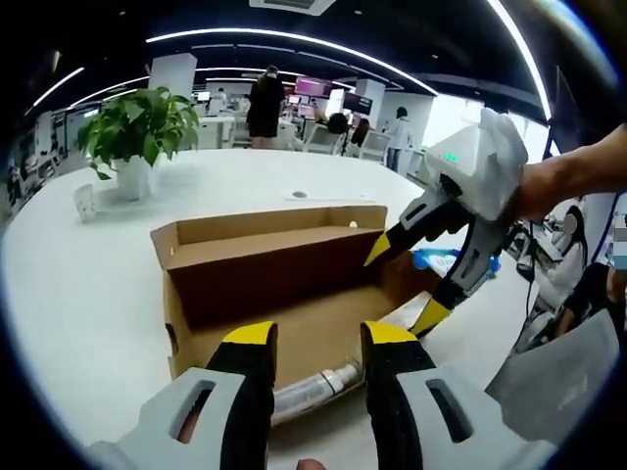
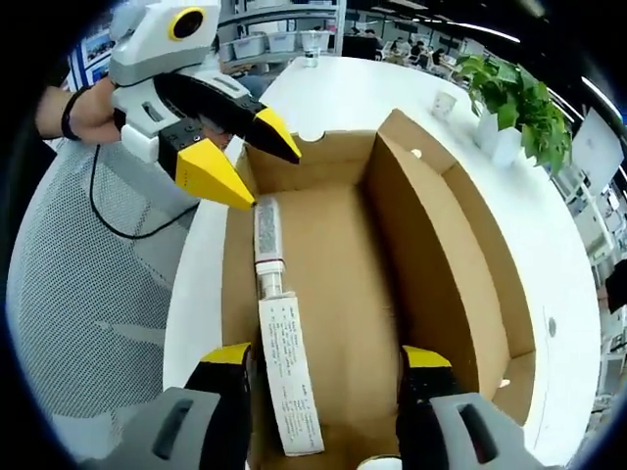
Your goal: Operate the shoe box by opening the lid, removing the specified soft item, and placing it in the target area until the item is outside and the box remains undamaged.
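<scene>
Here the shoe box point(image 1: 274, 284) sits open on the white counter point(image 1: 78, 284), its lid folded back and standing upright along the far side in the left gripper view. In that view the left tool point(image 1: 318, 343) rises from the bottom of the frame with its yellow-tipped jaws spread apart, holding nothing, just above the near edge of the box. Between and below those jaws a tube-shaped item point(image 1: 313, 387) with a printed label lies on the box floor. The right tool point(image 1: 402, 284) enters from the right of the frame, held by a hand point(image 1: 563, 181), its jaws parted with one tip at the lid's corner and the other lower, inside the box.

In the right gripper view the box point(image 2: 441, 284) runs up the middle of the frame, lid flap at right. The tube-shaped item point(image 2: 279, 343) lies along the left inner wall. The right tool point(image 2: 328, 367) is open at the bottom of the frame, the tube's lower end just inside its left jaw. The left tool point(image 2: 260, 162) comes in from the upper left, jaws apart, its tips just above the tube's far end.

A potted plant point(image 1: 137, 127) stands on the counter at upper left of the left gripper view, beyond the box
</scene>
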The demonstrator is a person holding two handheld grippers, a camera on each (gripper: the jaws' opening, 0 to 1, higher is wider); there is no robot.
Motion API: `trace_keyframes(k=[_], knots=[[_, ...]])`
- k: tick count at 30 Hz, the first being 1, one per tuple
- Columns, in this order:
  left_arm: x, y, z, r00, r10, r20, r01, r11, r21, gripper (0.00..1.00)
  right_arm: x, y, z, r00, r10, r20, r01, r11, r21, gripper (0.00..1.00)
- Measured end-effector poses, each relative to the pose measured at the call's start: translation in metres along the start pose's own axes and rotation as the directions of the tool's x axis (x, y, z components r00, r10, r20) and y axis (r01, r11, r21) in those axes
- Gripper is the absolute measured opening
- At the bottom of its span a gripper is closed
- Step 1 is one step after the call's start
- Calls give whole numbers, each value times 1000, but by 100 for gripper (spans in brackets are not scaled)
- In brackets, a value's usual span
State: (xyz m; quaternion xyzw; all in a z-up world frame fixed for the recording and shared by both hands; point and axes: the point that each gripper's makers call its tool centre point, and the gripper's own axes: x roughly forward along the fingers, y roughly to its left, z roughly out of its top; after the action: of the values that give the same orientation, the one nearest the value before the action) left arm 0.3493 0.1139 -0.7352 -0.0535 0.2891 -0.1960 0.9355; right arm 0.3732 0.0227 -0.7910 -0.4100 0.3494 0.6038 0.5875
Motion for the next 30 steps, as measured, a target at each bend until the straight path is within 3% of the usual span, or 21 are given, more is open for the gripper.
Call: trace_keyframes(k=[3,7,9,16,30], knots=[[0,0,0,1000,-1,-2,1,1000,1,34,8,-1,-9,997,-15,-70,11,998,-59,50],[0,1,0,1000,0,-2,0,1000,1,34,17,3,-14,994,-8,-111,0,997,-72,43],[0,1,0,1000,-1,0,1,1000,-3,34,21,7,-23,987,-2,-162,-11,997,-74,39],[0,2,-1,1000,5,1,-5,1000,-10,34,31,18,-28,985,28,-171,-35,999,-38,18],[1,0,-2,1000,8,-1,-8,1000,-5,34,18,14,-21,995,10,-103,-7,1000,24,17]])
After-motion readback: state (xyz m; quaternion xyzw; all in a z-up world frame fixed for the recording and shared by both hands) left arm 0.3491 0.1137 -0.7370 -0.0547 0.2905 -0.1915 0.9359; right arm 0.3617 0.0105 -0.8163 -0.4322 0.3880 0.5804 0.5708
